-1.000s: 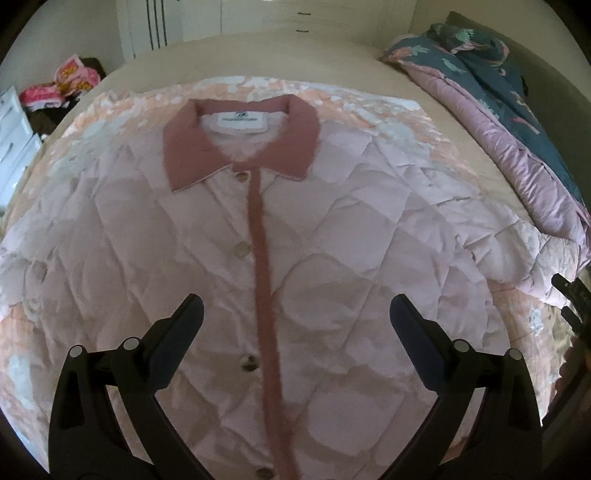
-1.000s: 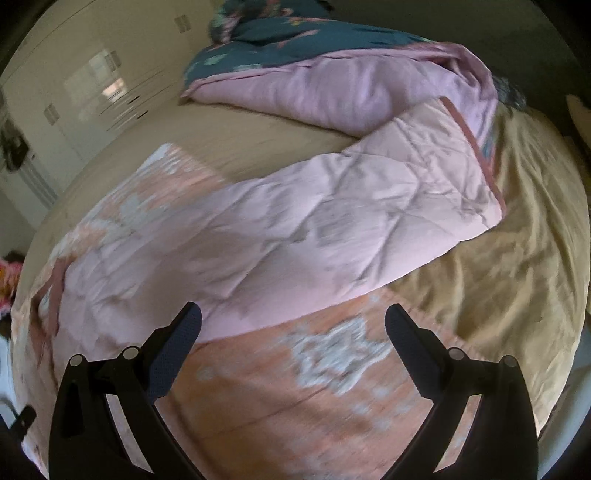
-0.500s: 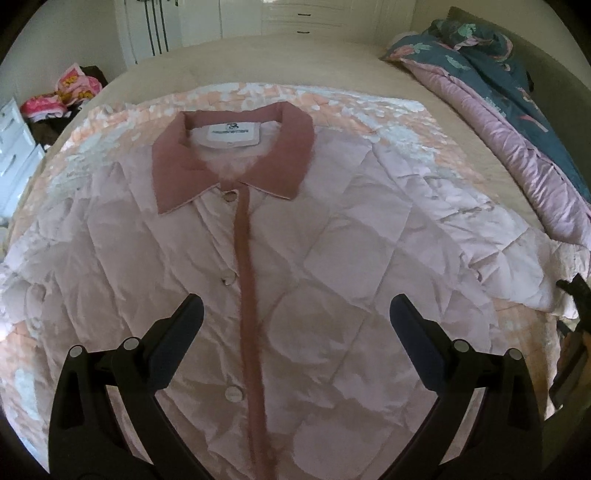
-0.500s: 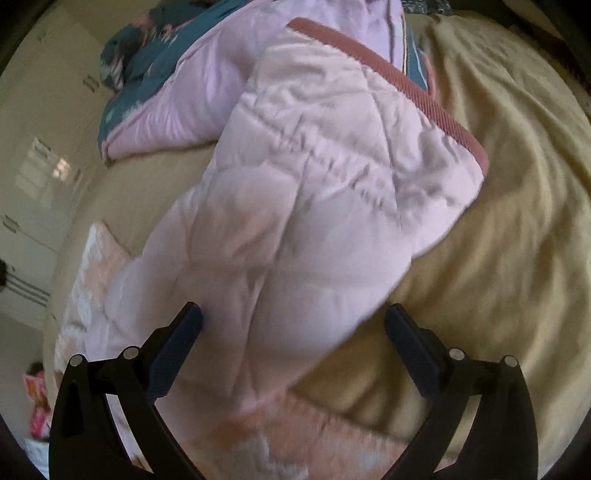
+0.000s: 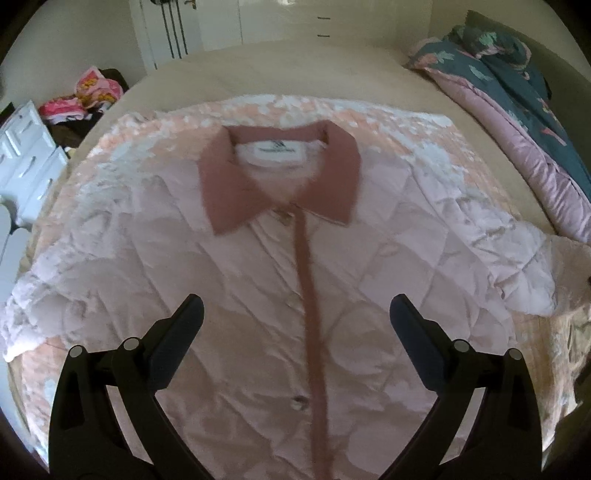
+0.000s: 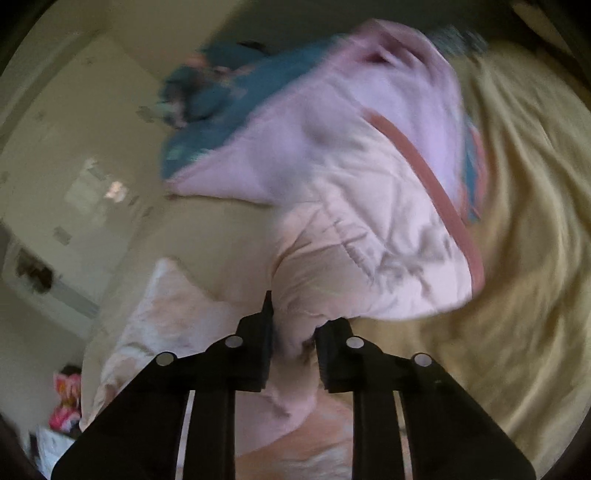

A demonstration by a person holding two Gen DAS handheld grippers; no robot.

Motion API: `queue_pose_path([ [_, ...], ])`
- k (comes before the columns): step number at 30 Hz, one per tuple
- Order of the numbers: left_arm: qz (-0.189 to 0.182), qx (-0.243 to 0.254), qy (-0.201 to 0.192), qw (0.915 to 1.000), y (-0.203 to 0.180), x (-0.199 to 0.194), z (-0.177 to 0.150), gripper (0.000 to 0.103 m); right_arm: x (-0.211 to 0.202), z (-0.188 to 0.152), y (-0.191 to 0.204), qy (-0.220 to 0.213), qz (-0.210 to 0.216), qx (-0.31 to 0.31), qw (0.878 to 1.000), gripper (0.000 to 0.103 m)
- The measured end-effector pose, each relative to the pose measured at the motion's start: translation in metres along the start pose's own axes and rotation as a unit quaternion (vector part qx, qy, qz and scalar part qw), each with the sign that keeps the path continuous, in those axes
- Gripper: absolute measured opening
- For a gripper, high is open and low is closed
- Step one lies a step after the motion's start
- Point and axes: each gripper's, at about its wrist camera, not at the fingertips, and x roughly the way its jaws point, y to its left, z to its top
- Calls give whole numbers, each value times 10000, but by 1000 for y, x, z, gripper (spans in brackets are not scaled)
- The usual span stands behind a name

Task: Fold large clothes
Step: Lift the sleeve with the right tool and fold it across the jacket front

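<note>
so there's a pale pink quilted jacket [image 5: 258,295] spread front-up on a peach and white patterned blanket [image 5: 332,114], which lies on a big bed with a tan sheet [image 5: 295,70]. dusty rose collar [image 5: 280,177] at the far end, matching strip running down the middle with a few buttons beside it, and a white label inside the neck.

the left gripper [image 5: 295,317] hangs above the lower front of the jacket with its fingers spread wide, nothing between them, not touching the fabric as far as i can see.

the right gripper [image 6: 291,332] is over at the jacket's right sleeve [image 6: 369,240], fingers squeezed in tight with a fold of the sleeve pinched between them. the sleeve's rose-trimmed cuff [image 6: 436,192] sits past the gripper, lying against a bunched-up comforter [image 6: 229,122] that's teal on one side and lilac on the other. that view is pretty blurry so finer detail is lost.

off to the far left there's a white drawer unit [image 5: 26,162] and a heap of bright pink stuff [image 5: 85,96], white wardrobe doors [image 5: 221,26] behind the bed.
</note>
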Motion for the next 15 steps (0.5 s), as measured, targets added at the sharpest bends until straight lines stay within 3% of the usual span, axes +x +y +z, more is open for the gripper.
queue_pose_path([
  [6,-34,-116,-156,9998,25,-25,17,95,-44,4,89,-327,703,-920,9927,17],
  [12,88,-199,-435,9988,49,-48,31,95,-71,-10,160,-410,1183,-1463,9813,17],
  [15,-83,-269,-499,9984,61,-58,35,95,-80,-19,193,-427,1349,-1757,9742,17],
])
